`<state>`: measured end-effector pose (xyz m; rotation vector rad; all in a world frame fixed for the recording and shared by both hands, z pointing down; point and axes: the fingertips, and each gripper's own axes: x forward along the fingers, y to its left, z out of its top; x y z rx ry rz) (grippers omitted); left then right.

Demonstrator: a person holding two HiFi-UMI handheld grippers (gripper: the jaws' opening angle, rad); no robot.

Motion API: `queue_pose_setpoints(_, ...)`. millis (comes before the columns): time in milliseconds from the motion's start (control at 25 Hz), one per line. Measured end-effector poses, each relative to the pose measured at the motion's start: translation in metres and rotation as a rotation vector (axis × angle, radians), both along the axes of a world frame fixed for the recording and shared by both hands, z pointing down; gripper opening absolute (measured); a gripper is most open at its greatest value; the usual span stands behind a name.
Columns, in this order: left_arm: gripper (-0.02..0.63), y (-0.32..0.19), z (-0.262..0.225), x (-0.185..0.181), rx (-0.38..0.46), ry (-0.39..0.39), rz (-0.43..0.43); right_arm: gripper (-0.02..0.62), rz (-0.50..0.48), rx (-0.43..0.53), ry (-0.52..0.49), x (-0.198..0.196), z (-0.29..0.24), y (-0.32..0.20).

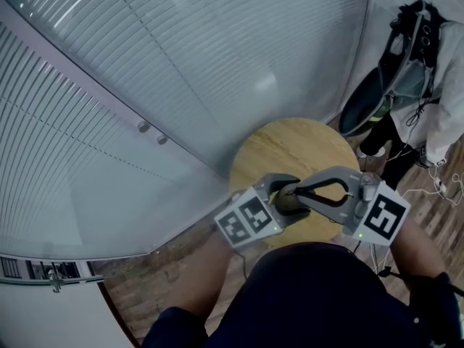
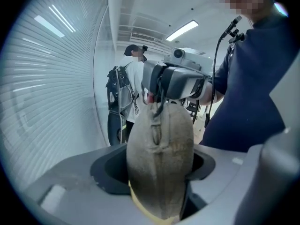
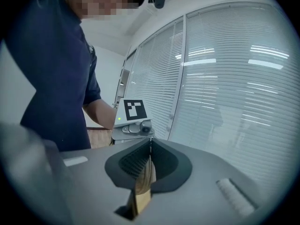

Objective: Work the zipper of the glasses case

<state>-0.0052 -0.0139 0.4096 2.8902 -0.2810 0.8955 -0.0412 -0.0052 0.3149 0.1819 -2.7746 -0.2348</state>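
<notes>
The left tool (image 2: 159,168) is closed around the glasses case (image 2: 161,142). The case is held up over the near edge of the round wooden bench (image 1: 290,143). The right tool (image 3: 149,149) is shut tight on the zipper pull (image 3: 143,184) at the case's far end.

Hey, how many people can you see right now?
2. A person in dark blue holds the glasses case; a person in white stands beyond it, beside the glass wall. Others may be out of view.
</notes>
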Motion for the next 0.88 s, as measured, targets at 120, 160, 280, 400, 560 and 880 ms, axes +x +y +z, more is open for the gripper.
queue_pose_setpoints(120,0.305,0.012,-0.009,0.005,-0.046,0.062,0.026,0.015,-0.003,-0.022,-0.1,0.002,-0.011,0.003)
queue_pose_setpoints(160,0.305,0.014,-0.013,0.005,-0.055,0.081,0.034,0.015,-0.012,-0.015,-0.154,0.0,-0.019,0.004)
queue_pose_setpoints(280,0.304,0.021,-0.026,0.003,-0.076,0.12,0.057,0.014,-0.039,-0.015,-0.25,-0.007,-0.041,0.01)
queue_pose_setpoints(400,0.302,0.028,-0.036,0.003,-0.099,0.159,0.078,0.014,-0.049,-0.067,-0.262,-0.004,-0.046,0.015)
queue_pose_setpoints(560,0.301,0.03,-0.042,0.01,-0.109,0.193,0.114,0.012,-0.077,-0.126,-0.322,0.004,-0.052,0.016)
queue_pose_setpoints(880,0.299,0.034,-0.057,0.014,-0.117,0.252,0.204,0.012,-0.136,-0.241,-0.417,0.01,-0.064,0.007)
